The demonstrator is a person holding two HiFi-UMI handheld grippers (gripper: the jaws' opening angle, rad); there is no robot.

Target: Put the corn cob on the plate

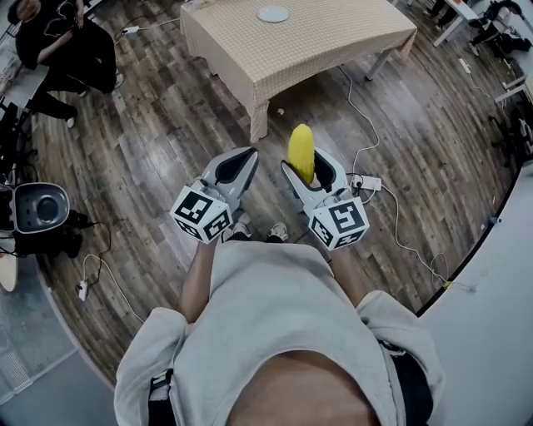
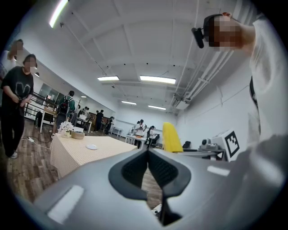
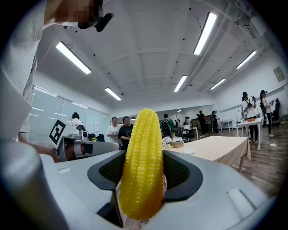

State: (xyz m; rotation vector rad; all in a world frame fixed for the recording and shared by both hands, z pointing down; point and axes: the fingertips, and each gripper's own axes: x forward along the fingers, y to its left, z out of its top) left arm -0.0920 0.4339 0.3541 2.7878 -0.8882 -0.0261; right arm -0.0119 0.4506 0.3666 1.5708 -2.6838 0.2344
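Corn cob [image 1: 301, 152] stands upright, clamped between the right tongs [image 3: 144, 173] over the wooden floor [image 1: 150, 141], well apart from the counter [image 1: 333, 37] that carries the white plate [image 1: 272, 14]. The left tongs [image 2: 147, 155] sit pinched together on nothing, just beside the right.

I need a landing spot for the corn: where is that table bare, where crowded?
The table is bare from the plate to its near edge. Beyond the plate, the flowers and basket crowd the far end.
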